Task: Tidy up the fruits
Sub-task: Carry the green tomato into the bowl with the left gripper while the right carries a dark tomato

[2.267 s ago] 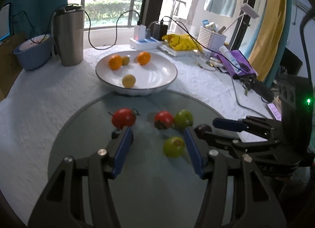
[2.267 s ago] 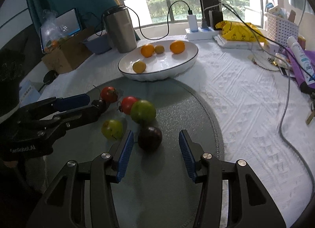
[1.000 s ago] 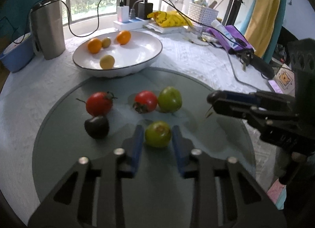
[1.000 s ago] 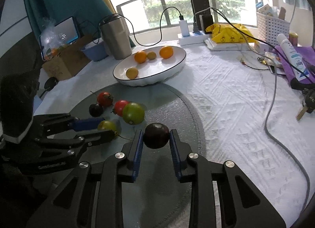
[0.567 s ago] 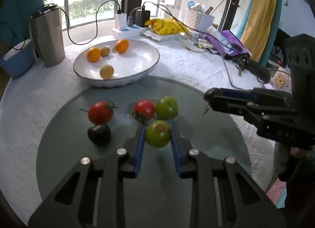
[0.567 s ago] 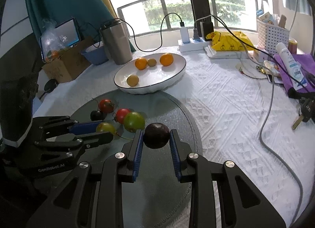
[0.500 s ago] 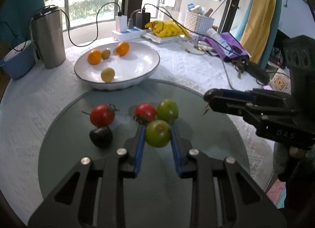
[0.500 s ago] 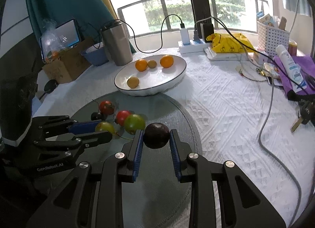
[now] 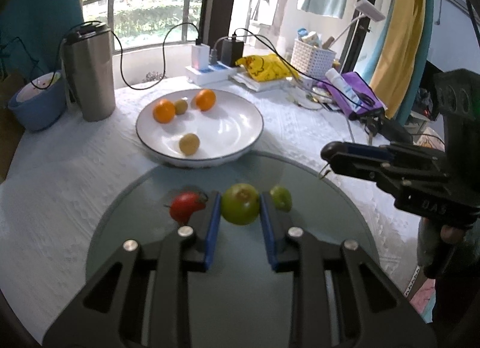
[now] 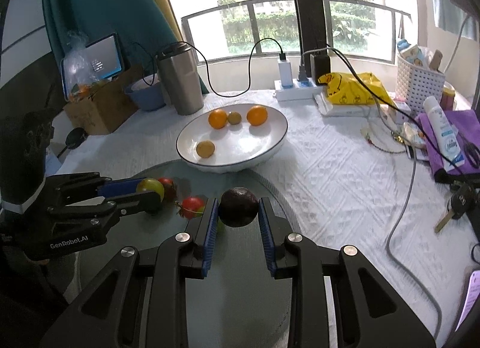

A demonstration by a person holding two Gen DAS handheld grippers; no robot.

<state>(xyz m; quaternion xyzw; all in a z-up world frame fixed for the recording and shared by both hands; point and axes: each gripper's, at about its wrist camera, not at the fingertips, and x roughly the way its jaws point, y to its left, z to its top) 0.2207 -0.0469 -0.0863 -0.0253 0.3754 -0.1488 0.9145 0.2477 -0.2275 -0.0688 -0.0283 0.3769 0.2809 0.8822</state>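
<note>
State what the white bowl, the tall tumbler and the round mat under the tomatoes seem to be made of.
White bowl: likely glazed ceramic, glossy with highlights.
Tall tumbler: brushed stainless steel, dull grey sheen, dark lid.
Round mat: probably glass or smooth plastic; it reflects faintly.

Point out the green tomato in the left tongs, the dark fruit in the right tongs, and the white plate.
Round green tomato (image 9: 240, 204), left wrist view, front face.
Dark purple round fruit (image 10: 238, 207), right wrist view, centre.
White plate (image 10: 274, 145), right wrist view, right rim.
</note>
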